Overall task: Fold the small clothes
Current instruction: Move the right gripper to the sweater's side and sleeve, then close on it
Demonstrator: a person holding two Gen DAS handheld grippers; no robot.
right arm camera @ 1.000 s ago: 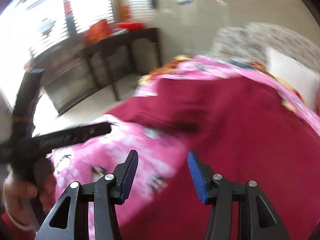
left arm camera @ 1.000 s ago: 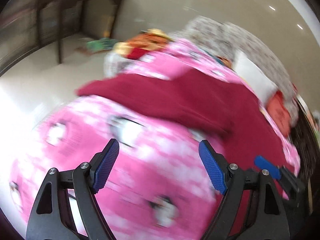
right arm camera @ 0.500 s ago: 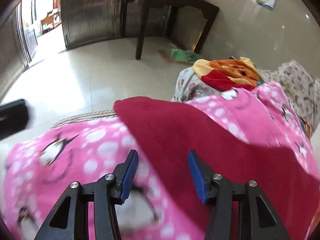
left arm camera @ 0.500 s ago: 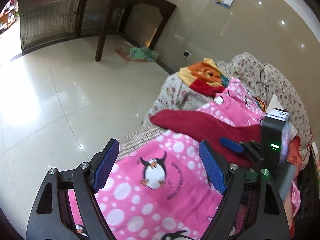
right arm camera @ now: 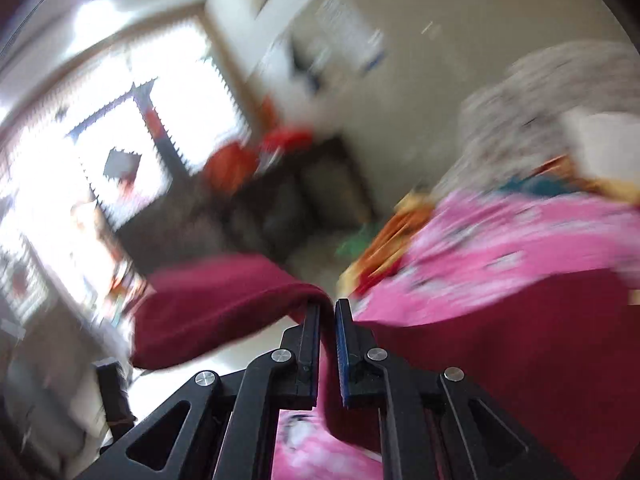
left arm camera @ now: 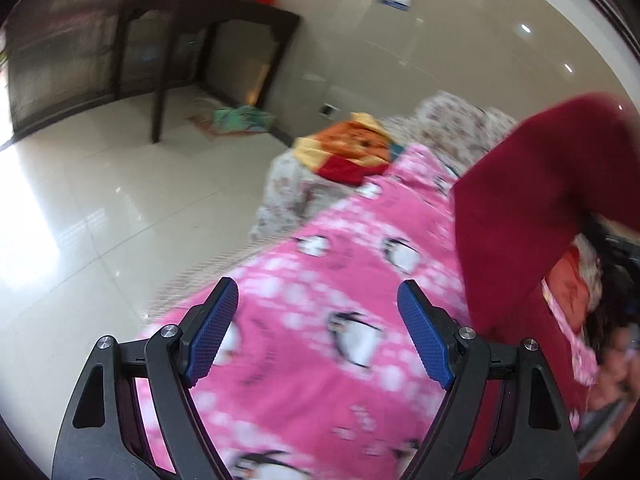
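Note:
A dark red garment (left arm camera: 532, 200) is lifted off the pink penguin blanket (left arm camera: 320, 320) at the right of the left wrist view. My left gripper (left arm camera: 316, 328) is open and empty above the blanket. In the right wrist view my right gripper (right arm camera: 327, 312) is shut on an edge of the dark red garment (right arm camera: 224, 300), which hangs to the left and also spreads over the pink blanket (right arm camera: 500, 248) at the right. The view is blurred.
An orange, yellow and red cloth (left arm camera: 352, 148) lies on a floral cover (left arm camera: 452, 120) beyond the blanket. A dark table (left arm camera: 208, 44) stands on the shiny tiled floor (left arm camera: 100, 200) at the far left. A green item (left arm camera: 240, 118) lies on the floor by the wall.
My right gripper has shut on the red garment's edge and lifted it up and to the right. My left gripper stays open over the blanket.

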